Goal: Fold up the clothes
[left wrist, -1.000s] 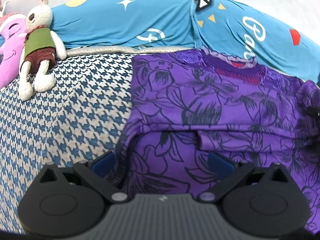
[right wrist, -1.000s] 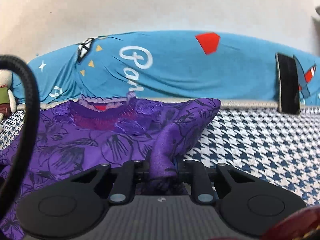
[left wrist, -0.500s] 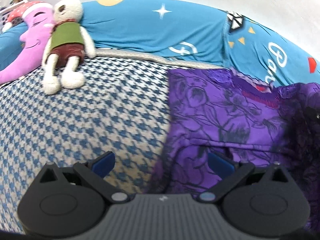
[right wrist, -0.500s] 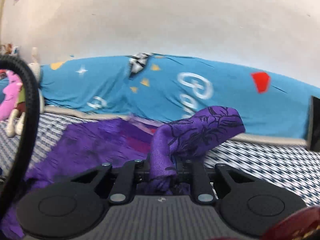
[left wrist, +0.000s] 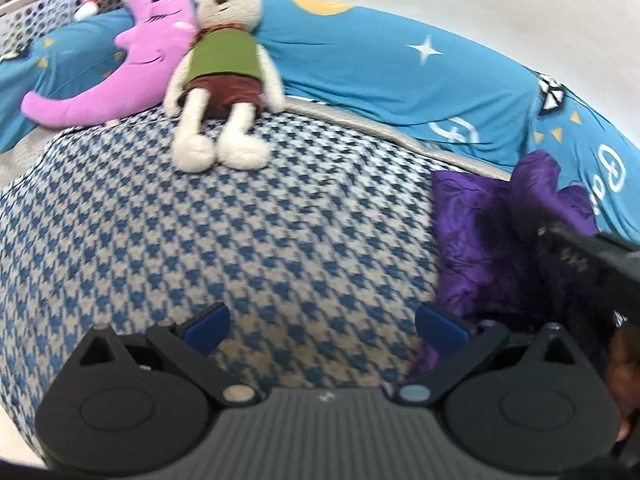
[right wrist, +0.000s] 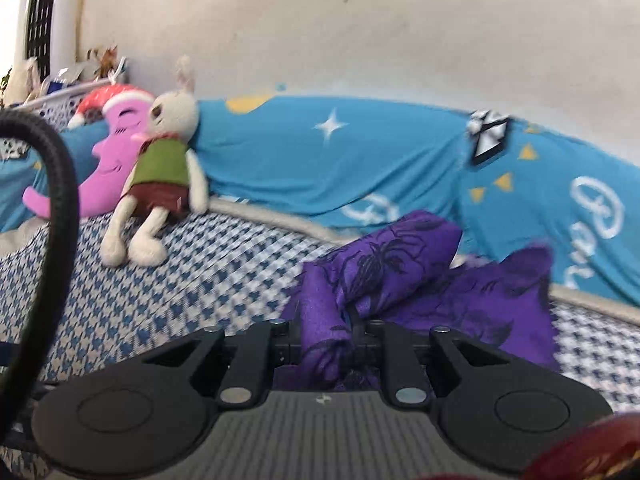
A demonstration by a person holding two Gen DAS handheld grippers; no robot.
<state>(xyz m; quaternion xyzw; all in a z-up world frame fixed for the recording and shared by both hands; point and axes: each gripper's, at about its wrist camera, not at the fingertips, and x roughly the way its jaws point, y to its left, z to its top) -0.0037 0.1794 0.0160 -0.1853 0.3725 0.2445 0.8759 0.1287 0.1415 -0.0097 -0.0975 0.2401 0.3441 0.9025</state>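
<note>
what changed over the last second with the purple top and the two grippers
The right gripper, clamped on the purple top throughout, carried its bunched edge leftward across the garment, folding it over. The left gripper swung left off the top and now hovers open over the houndstooth bedcover, with the top at its right edge. The plush rabbit and moon pillow did not move.

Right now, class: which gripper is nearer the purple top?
Right. The right gripper is shut on the purple top; the left gripper is open over the houndstooth cover beside it.
</note>
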